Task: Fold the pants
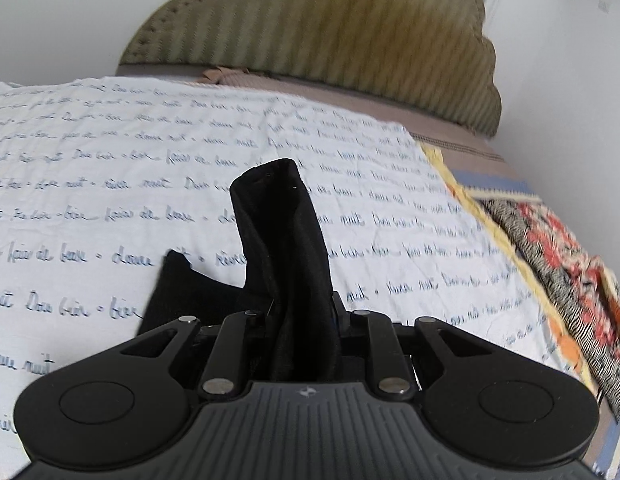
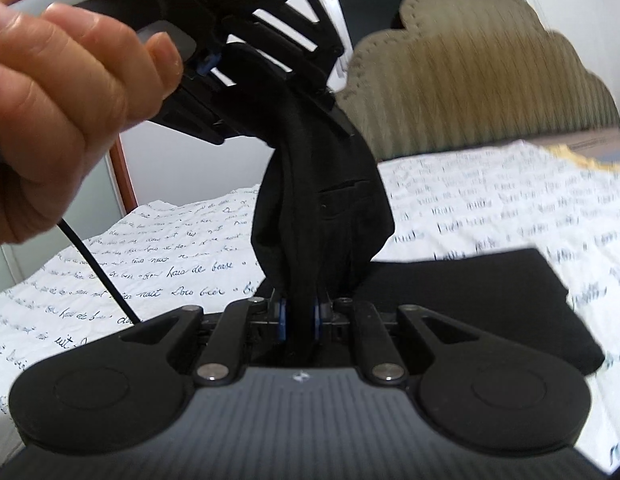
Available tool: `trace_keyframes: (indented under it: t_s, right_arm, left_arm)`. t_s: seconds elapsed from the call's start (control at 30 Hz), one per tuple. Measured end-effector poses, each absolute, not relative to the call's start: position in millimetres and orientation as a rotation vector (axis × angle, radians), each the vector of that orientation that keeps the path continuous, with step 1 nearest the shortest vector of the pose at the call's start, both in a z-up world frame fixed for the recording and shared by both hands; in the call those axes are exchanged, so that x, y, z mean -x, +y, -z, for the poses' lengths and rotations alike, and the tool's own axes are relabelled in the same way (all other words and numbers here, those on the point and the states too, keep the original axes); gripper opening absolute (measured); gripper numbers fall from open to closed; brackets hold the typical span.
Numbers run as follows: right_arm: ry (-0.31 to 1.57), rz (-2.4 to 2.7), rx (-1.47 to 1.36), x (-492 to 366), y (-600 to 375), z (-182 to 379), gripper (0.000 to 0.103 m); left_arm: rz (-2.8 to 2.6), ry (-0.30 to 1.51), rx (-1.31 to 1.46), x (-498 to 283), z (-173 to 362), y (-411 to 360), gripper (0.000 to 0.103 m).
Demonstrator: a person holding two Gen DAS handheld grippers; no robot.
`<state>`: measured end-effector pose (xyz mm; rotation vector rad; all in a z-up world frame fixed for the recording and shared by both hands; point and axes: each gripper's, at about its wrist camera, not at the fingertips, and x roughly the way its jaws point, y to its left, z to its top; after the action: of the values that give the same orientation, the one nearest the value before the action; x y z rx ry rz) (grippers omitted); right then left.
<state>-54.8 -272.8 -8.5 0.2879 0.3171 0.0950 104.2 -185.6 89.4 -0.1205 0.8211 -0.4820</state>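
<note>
The black pants [image 2: 326, 208] hang bunched between both grippers above a bed. My right gripper [image 2: 301, 316] is shut on a fold of the fabric, and the cloth rises from it to the left gripper [image 2: 269, 92], held by a hand at the upper left. Another part of the pants [image 2: 482, 300] lies flat on the bedspread to the right. In the left wrist view my left gripper [image 1: 305, 320] is shut on the pants [image 1: 281, 240], which stick up in a dark roll; its fingertips are hidden by the cloth.
A white bedspread with blue handwriting print [image 1: 109, 184] covers the bed. An olive scalloped headboard [image 1: 330, 28] stands behind. A floral cloth [image 1: 566, 264] lies at the bed's right edge. A black cable [image 2: 93, 264] hangs from the left gripper.
</note>
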Motion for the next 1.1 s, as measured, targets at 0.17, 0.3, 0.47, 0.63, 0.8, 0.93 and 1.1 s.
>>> trace_keyframes:
  t_s: [0.17, 0.3, 0.47, 0.63, 0.8, 0.93, 1.1]
  right_arm:
    - [0.363, -0.113, -0.384, 58, -290, 20, 0.034]
    - [0.352, -0.169, -0.387, 86, -311, 19, 0.052]
    - [0.322, -0.017, -0.360, 125, -359, 16, 0.051]
    - [0.375, 0.010, -0.340, 125, -386, 20, 0.057]
    - [0.323, -0.033, -0.245, 130, -365, 12, 0.071]
    - [0.337, -0.038, -0.227, 115, -355, 7, 0.067]
    - [0.348, -0.035, -0.116, 98, -335, 2, 0.067]
  left_arm:
    - [0.495, 0.863, 0.083, -101, -72, -209, 0.020]
    - [0.511, 0.886, 0.051, -98, -56, -228, 0.020]
    - [0.528, 0.885, 0.012, -90, -43, -248, 0.020]
    - [0.538, 0.900, -0.034, -86, -33, -263, 0.020]
    - [0.552, 0.912, -0.087, -85, -29, -273, 0.020]
    - [0.579, 0.928, -0.132, -88, -30, -275, 0.020]
    - [0.599, 0.956, -0.174, -90, -31, -280, 0.020]
